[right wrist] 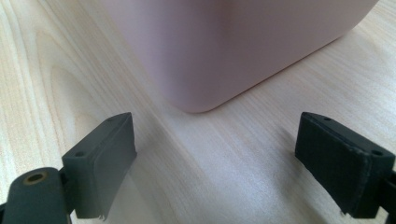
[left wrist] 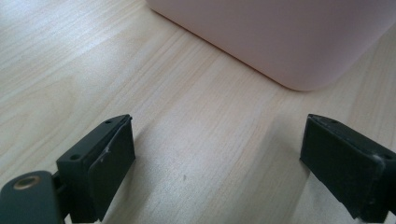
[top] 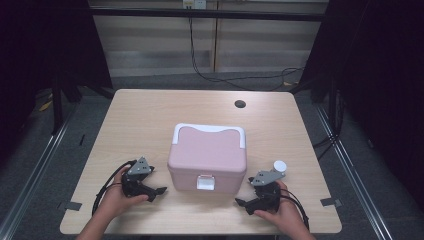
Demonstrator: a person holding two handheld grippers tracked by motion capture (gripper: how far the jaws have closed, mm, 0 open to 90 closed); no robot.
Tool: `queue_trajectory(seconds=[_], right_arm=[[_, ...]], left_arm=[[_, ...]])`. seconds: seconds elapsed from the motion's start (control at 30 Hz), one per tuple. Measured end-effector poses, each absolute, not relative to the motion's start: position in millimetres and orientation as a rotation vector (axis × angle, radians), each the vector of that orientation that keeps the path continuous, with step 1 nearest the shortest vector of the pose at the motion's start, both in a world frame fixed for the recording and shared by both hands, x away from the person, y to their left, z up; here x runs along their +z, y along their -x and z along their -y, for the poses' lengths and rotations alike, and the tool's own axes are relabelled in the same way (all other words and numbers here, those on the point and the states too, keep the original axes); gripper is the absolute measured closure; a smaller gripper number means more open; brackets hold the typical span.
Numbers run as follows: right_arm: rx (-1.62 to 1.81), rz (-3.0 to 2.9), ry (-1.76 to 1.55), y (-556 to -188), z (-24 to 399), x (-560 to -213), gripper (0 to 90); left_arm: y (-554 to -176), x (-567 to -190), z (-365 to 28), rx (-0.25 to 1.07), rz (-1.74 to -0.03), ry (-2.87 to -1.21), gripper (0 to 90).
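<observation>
A pink box (top: pixel 207 157) with a white handle (top: pixel 212 131) and a white front latch (top: pixel 205 182) sits closed in the middle of the wooden table (top: pixel 150 115). My left gripper (top: pixel 159 190) rests on the table to the box's left, jaws open and empty, pointing at its near left corner (left wrist: pixel 299 51). To the right of the box my right gripper (top: pixel 240 202) lies on the table, also open with nothing between its jaws. It faces the box's near right corner (right wrist: pixel 196 70). Both left pads (left wrist: pixel 109 163) and right pads (right wrist: pixel 105 161) stand apart from the box.
A dark round hole (top: pixel 240 104) is in the table near its far right edge. Black cables (top: pixel 220 75) run across the floor behind the table. A person's hands (top: pixel 117 200) hold both grippers near the front edge.
</observation>
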State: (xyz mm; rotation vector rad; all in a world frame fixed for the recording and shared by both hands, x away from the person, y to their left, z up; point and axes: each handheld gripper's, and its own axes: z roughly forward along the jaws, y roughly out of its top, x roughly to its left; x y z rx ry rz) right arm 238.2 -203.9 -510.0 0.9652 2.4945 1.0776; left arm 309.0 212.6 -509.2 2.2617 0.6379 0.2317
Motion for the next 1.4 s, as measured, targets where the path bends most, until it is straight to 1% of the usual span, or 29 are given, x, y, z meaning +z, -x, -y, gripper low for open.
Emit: queue_trajectory(seconds=[0.3, 0.43, 0.57, 0.6, 0.63, 0.67, 0.73, 0.87, 0.93, 1.0, 1.13, 1.2, 1.23, 1.3, 1.33, 1.37, 1.4], right_arm=[[1.082, -2.493, -0.97, -238.1, 204.1, -510.0, 12.3], [1.079, -2.491, -0.976, -237.7, 203.9, -509.8, 12.7], [1.048, -2.51, -0.99, -236.5, 201.9, -506.2, 17.5], [1.025, -2.527, -0.988, -235.5, 201.9, -503.3, 23.9], [1.025, -2.527, -0.988, -235.5, 201.9, -503.3, 23.9], [1.024, -2.536, -0.98, -235.0, 203.4, -499.4, 26.8], [1.031, -2.533, -0.987, -235.1, 204.4, -498.1, 27.2], [1.08, -2.528, -1.011, -234.6, 211.0, -486.6, 34.7], [1.085, -2.531, -1.017, -234.4, 211.6, -484.9, 35.1], [1.089, -2.539, -1.012, -234.4, 213.3, -480.6, 37.6], [1.128, -2.528, -1.042, -235.5, 219.3, -470.4, 44.0], [1.134, -2.54, -1.031, -236.3, 222.6, -462.7, 49.7], [1.124, -2.537, -1.027, -236.9, 223.6, -459.8, 51.7], [1.148, -2.538, -1.038, -238.0, 225.0, -456.1, 53.1], [1.166, -2.535, -1.041, -239.3, 225.9, -452.7, 54.8], [1.165, -2.53, -1.041, -241.2, 227.2, -444.3, 58.3], [1.165, -2.53, -1.041, -241.2, 227.2, -444.3, 58.3]], left_arm=[[-307.5, -508.9, -211.2, 0.237, -0.661, -2.257, 9.7], [-307.2, -506.6, -210.8, 0.235, -0.669, -2.28, 10.8], [-306.5, -503.3, -210.5, 0.23, -0.695, -2.292, 14.9], [-306.3, -501.4, -210.3, 0.198, -0.725, -2.291, 15.6], [-306.3, -501.4, -210.3, 0.198, -0.725, -2.291, 16.0], [-306.3, -499.3, -209.8, 0.183, -0.735, -2.301, 17.0], [-306.6, -497.2, -209.9, 0.164, -0.741, -2.311, 18.3], [-309.0, -491.6, -211.5, 0.098, -0.773, -2.32, 22.3], [-310.0, -490.1, -212.1, 0.08, -0.784, -2.318, 22.3], [-311.9, -485.2, -213.9, 0.087, -0.784, -2.333, 22.5], [-315.7, -471.8, -215.6, 0.066, -0.793, -2.33, 23.5], [-317.8, -464.9, -215.8, 0.058, -0.792, -2.338, 23.5], [-321.1, -455.5, -214.5, 0.051, -0.803, -2.332, 23.5], [-323.2, -450.5, -214.3, 0.056, -0.806, -2.334, 23.5], [-325.5, -445.2, -214.2, 0.055, -0.813, -2.337, 23.7], [-330.1, -436.3, -214.0, 0.062, -0.802, -2.35, 24.1], [-330.1, -436.3, -214.0, 0.062, -0.802, -2.35, 24.4]])
